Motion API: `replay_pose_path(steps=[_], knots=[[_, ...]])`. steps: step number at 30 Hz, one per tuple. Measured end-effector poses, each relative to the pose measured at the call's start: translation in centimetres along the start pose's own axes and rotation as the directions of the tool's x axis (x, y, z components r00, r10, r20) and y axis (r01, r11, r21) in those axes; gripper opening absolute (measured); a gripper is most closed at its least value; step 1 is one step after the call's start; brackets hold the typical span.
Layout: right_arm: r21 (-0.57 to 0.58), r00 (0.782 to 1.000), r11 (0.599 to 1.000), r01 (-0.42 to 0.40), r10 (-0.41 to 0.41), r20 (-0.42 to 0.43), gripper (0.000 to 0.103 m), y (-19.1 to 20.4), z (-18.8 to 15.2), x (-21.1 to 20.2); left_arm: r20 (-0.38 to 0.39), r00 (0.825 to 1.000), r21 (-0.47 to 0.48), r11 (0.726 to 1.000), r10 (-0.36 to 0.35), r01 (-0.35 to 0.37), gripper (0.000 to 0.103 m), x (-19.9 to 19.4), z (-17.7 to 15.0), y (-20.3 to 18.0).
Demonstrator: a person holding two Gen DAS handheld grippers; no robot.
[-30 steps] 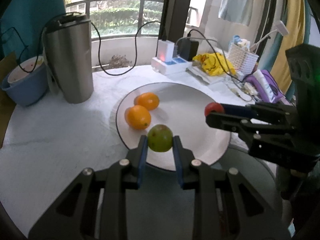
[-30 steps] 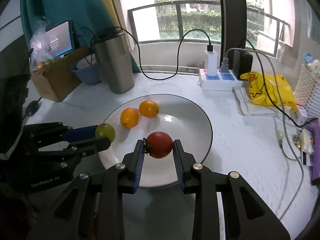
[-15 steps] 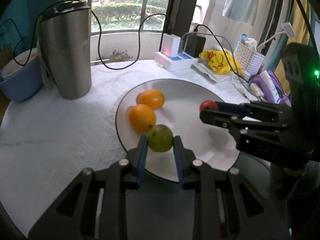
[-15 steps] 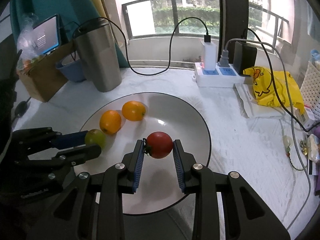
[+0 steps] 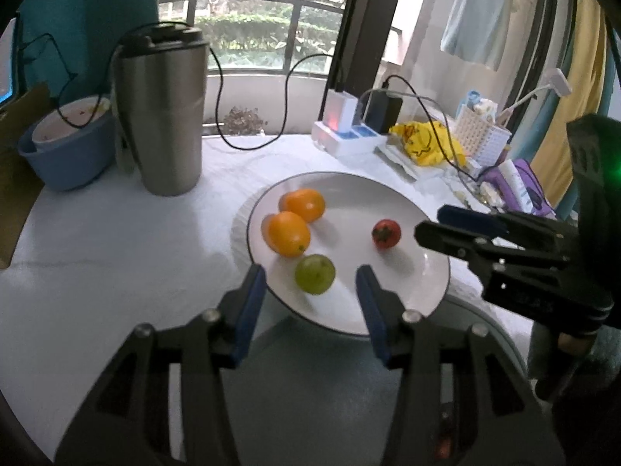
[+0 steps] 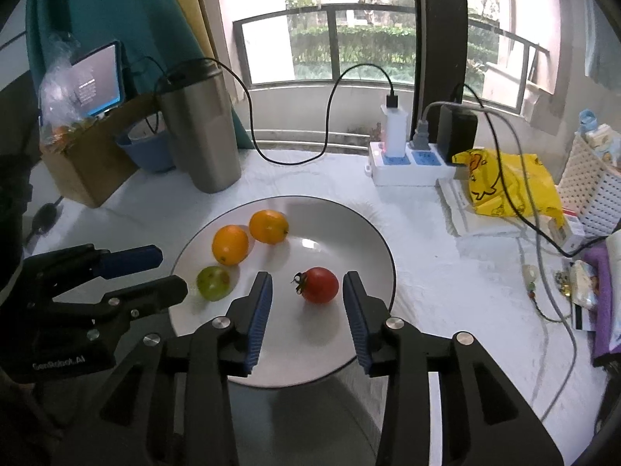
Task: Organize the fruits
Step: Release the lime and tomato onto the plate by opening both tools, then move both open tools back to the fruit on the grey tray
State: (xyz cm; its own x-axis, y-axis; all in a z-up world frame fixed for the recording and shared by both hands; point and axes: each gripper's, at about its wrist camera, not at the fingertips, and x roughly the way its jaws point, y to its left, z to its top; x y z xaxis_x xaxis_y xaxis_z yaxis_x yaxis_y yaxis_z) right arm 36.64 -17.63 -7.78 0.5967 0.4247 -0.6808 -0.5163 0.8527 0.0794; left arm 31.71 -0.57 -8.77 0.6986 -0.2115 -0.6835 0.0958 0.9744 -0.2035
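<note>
I see open plate [image 6: 349, 233] surface right of the tomato [image 6: 320, 284]; steel tumbler [image 6: 200, 128] and power strip [image 6: 407, 163] block the bench's far side.

- The left wrist camera looks forward and down along its own fingers, close over the white plate [image 5: 434, 272].
- The right wrist camera does the same from the other side.
- Both views share the plate and the steel tumbler [image 6: 202, 128] in the upper left.

Left tongs [image 5: 310, 283] and right tongs [image 6: 306, 291], jaws just parted.
</note>
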Motion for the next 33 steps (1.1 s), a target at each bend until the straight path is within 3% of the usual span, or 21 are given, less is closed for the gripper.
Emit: replay_pose_path(steps=[33], knots=[[0.023,0.998,0.999,0.033,-0.035,0.053,0.040,3.3,-7.1,-10.3,0.060,0.998,0.010,1.000,-0.023,0.022,0.050,-9.3,-7.4,-3.2]])
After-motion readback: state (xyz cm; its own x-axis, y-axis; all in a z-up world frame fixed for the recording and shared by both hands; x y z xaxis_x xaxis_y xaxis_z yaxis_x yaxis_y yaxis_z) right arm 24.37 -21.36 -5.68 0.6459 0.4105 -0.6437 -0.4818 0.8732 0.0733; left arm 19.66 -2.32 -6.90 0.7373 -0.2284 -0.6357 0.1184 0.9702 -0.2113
